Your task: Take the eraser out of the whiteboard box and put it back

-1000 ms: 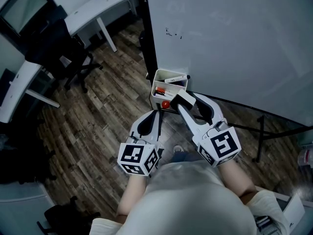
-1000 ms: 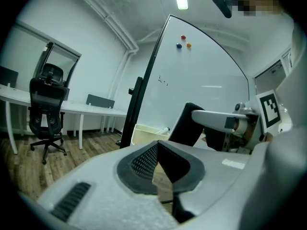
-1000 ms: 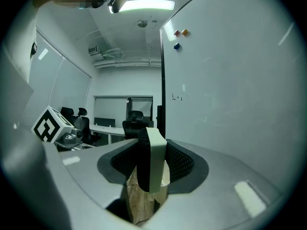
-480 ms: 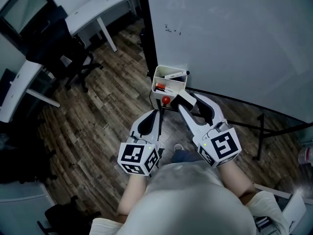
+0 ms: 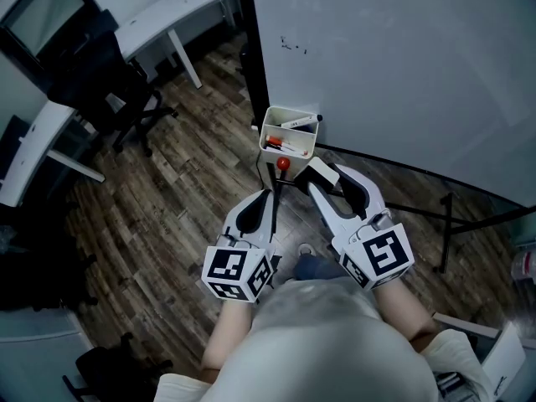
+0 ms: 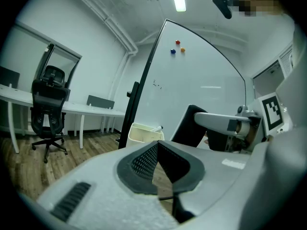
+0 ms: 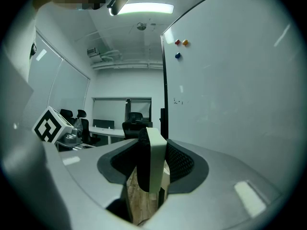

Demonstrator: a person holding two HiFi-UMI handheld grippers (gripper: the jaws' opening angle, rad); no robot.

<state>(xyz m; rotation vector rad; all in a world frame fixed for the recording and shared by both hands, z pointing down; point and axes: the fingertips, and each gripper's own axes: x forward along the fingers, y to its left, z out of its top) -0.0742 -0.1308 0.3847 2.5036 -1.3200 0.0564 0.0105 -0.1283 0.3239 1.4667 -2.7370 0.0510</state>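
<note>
Around the box (image 5: 289,152) stand a whiteboard (image 5: 402,65), chair (image 5: 100,82) and desk (image 5: 167,11).

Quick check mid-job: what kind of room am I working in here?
Most likely an office or meeting room: a large whiteboard on a stand, white desks, and a black swivel office chair on wood-look flooring.
</note>
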